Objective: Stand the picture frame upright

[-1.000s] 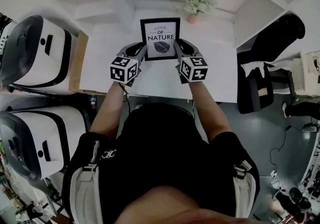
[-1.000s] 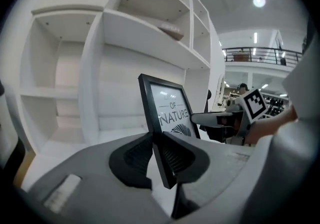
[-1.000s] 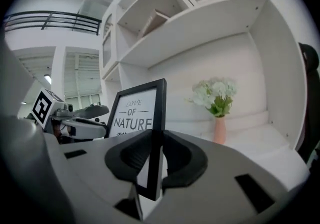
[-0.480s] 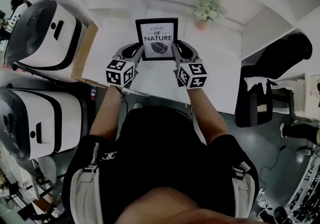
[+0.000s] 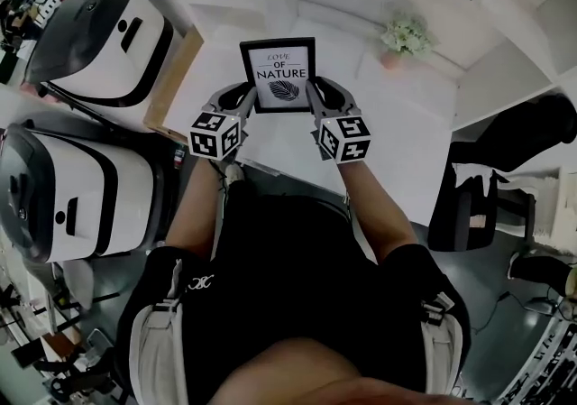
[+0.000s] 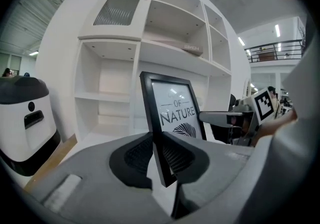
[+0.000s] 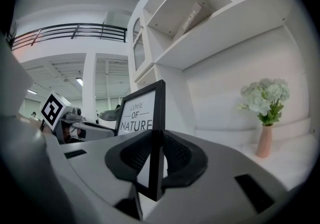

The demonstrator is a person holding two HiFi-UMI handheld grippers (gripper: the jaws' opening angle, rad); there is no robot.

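Note:
The black picture frame with a "Love of Nature" print is held upright above the white desk. My left gripper is shut on its left edge and my right gripper is shut on its right edge. In the left gripper view the picture frame rises between the dark pads, its edge pinched. In the right gripper view the picture frame stands between the pads, with the left gripper beyond it.
A white shelf unit stands behind the desk. A pink vase of white flowers sits at the back right of the desk. Two white machines stand at the left, a black chair at the right.
Both grippers have carried the frame leftward across the desk, away from the vase. The grip on both edges is unchanged.

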